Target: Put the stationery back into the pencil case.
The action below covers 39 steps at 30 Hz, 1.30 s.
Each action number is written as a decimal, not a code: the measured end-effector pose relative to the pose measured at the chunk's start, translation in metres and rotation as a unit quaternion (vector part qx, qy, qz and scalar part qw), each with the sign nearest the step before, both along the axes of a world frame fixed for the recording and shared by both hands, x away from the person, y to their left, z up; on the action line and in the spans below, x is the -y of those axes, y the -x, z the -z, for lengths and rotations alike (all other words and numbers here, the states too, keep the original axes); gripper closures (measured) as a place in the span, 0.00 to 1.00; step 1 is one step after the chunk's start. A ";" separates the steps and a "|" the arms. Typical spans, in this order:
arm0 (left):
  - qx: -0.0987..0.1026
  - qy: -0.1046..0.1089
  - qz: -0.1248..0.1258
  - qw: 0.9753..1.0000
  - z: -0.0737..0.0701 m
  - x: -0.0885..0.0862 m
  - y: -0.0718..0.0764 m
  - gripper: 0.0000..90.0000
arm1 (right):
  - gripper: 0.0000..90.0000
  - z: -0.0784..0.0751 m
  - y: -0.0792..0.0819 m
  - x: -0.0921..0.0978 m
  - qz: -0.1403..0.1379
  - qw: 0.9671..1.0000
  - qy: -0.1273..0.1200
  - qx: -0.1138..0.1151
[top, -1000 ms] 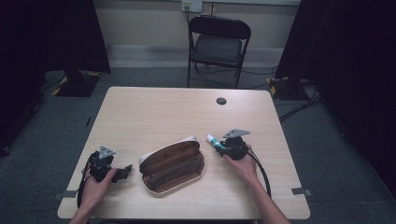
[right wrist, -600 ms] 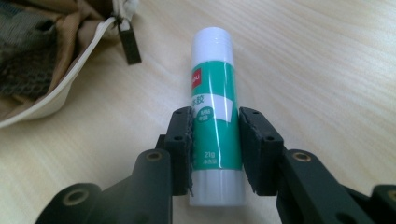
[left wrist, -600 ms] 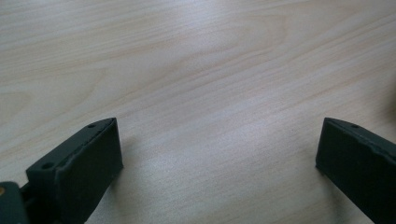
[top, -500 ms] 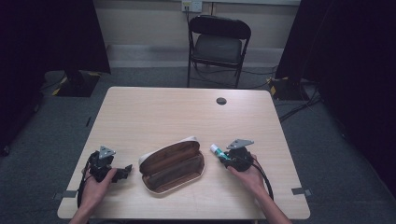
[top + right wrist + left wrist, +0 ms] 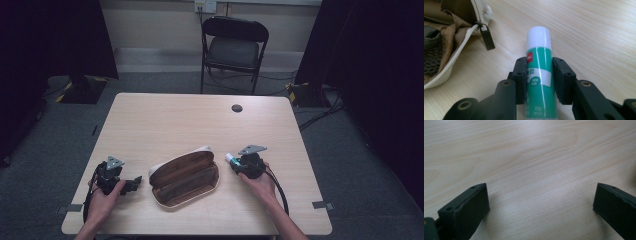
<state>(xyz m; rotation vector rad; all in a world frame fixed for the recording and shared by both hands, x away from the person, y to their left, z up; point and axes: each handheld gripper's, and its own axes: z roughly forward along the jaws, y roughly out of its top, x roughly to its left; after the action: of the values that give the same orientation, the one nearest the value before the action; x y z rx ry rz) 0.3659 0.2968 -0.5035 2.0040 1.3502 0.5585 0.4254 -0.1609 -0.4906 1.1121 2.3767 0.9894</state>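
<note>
The right gripper is clenched on a glue stick, white cap fwd, jaws pinching the green body at mid-length; in the high view the stick sits center-right of frame, just right of the open case but not over it yet. So pick-up looks done; what's left, judging by the setup, is carrying the stick across w/ the cap leading, dropping it inside the case and probably zipping up. The left gripper is released, jaws spread wide over bare table, holding nothing; high view puts it at lower left, near the case's left end, apart from it. Hard to make out: case contents are dark in the high view; the right gripper view cuts the case off at upper left, w/ just mesh lining, zip edge and zip pull visible. Can't tell if the stick's base touches the table.
</note>
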 end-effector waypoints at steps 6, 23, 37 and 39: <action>0.000 -0.001 0.001 1.000 0.000 0.000 0.000 0.00 | 0.74 -0.007 0.002 0.005 -0.002 1.000 -0.017 0.006; 0.001 0.001 0.001 1.000 0.000 0.000 -0.004 0.00 | 0.74 -0.033 0.019 0.029 0.008 0.997 -0.070 0.030; 0.000 -0.001 0.003 1.000 0.000 0.000 -0.005 0.00 | 0.74 -0.051 0.037 0.014 -0.022 0.995 -0.081 0.049; 0.000 -0.001 0.003 1.000 0.000 0.000 -0.005 0.00 | 0.74 -0.054 0.039 0.010 -0.027 0.995 -0.084 0.050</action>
<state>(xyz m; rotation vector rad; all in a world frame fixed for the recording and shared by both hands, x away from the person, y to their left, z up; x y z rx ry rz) 0.3706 0.2967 -0.5035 2.0089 1.3436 0.5582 0.3865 -0.1712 -0.4368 1.0323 2.2890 1.2534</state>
